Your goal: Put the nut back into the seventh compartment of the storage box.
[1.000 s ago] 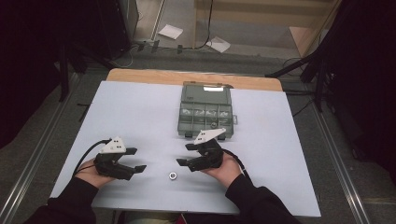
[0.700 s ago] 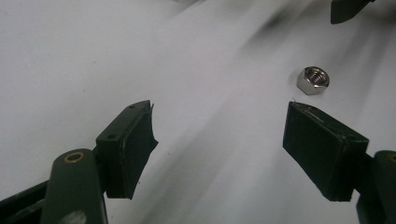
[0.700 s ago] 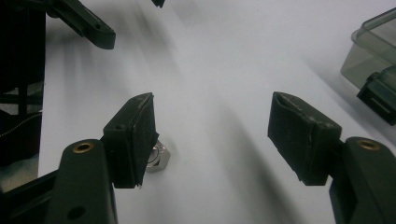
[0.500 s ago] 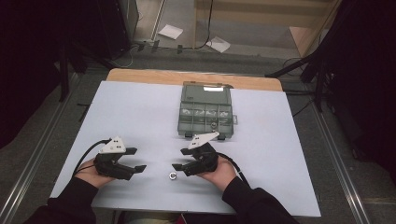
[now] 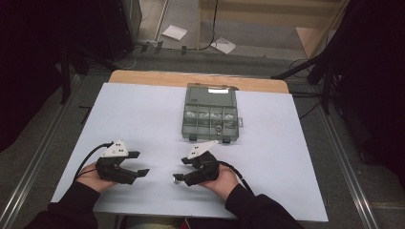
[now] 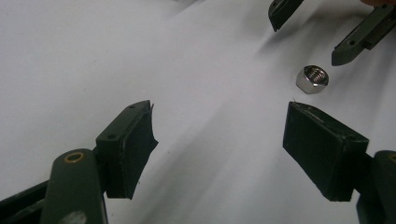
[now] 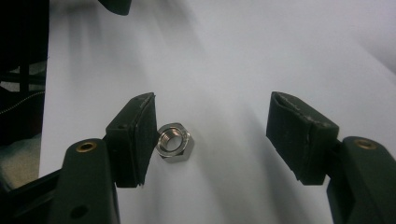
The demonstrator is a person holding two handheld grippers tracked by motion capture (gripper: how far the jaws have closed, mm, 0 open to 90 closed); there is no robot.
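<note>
A small shiny steel hex nut (image 5: pixel 177 178) lies flat on the white table sheet (image 5: pixel 143 114) near the front edge. My right gripper (image 5: pixel 182 171) is open and set low around it. In the right gripper view the nut (image 7: pixel 175 142) rests against the left pad (image 7: pixel 133 140), with a wide gap to the other pad, and the right gripper (image 7: pixel 212 105) grips nothing. My left gripper (image 5: pixel 142 163) is open and empty to the left of the nut. The left gripper (image 6: pixel 219 116) points at the nut (image 6: pixel 312 79), with the right gripper (image 6: pixel 306 42) beyond it.
A grey compartment box (image 5: pixel 210 114) holding small parts stands at the middle of the table, beyond the right gripper. The wooden table edge (image 5: pixel 143 76) runs along the far side. Black stands and cables surround the table.
My right gripper has moved left and down toward the front edge, so the nut now lies between its jaws. The left gripper and the nut have stayed put.
</note>
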